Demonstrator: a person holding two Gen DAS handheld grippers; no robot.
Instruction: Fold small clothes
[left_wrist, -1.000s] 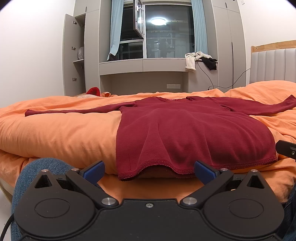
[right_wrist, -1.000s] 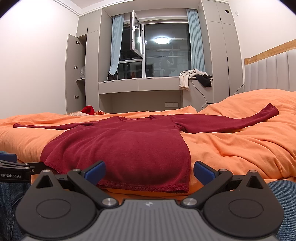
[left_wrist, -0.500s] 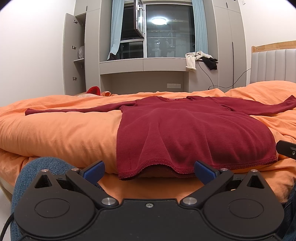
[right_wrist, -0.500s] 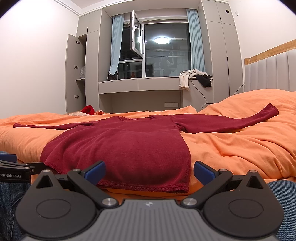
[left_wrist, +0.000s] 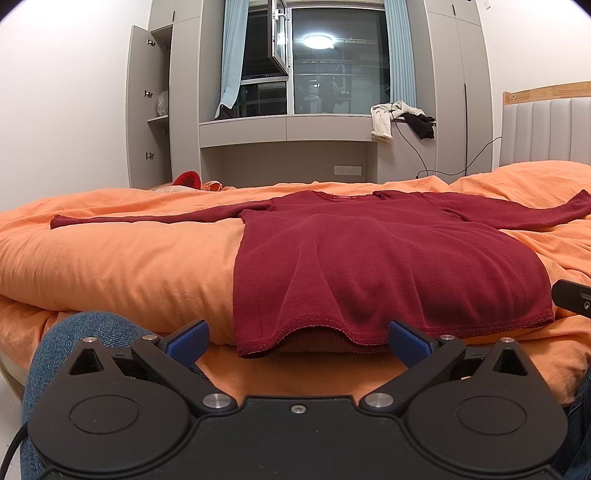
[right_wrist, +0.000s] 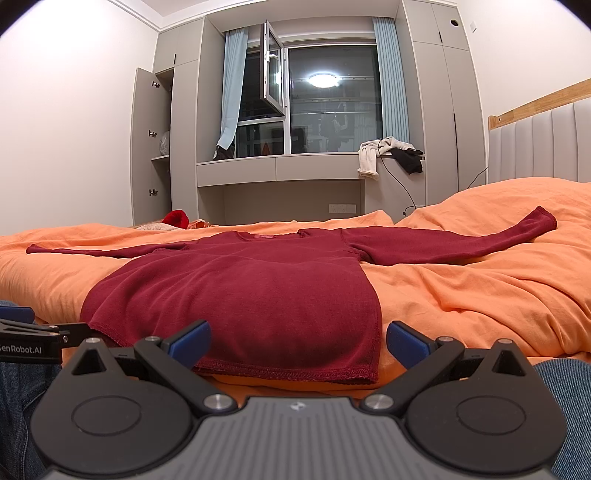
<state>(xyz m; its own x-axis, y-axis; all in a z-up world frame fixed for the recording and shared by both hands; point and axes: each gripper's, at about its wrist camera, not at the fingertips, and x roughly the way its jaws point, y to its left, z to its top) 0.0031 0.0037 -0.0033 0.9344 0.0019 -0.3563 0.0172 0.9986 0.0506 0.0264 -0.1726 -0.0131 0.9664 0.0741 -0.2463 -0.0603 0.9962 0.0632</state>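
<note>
**Kid:** On the orange bed cover, right at the middle, lies a dark red long-sleeved shirt. Why is it so flat?

**Helper:** I think it is spread out so it can be folded. Its front is down flat, and the neck points to 12 o'clock, toward the window.

**Kid:** And the arms of the shirt?

**Helper:** One sleeve goes out to 9 o'clock. The other sleeve goes out to 3 o'clock. That makes each one easy to reach and flip in.

**Kid:** Where is the bottom edge?

**Helper:** The hem hangs a bit over the near side of the bed, at 6 o'clock, close to the tools.

**Kid:** Are the tools holding it?

**Helper:** No. The left gripper has its blue fingers spread wide, with nothing between them. The right gripper is the same, wide apart and empty. Both sit low, just in front of the hem, above the person's blue jeans.

**Kid:** So no folding yet?

**Helper:** It looks like none is done. My guess is a sleeve or a hem corner gets picked first.

**Kid:** What is far back?

**Helper:** At 1 o'clock, some pale and black clothes hang off the ledge. At 10 o'clock, a grey cupboard stands open.
</note>
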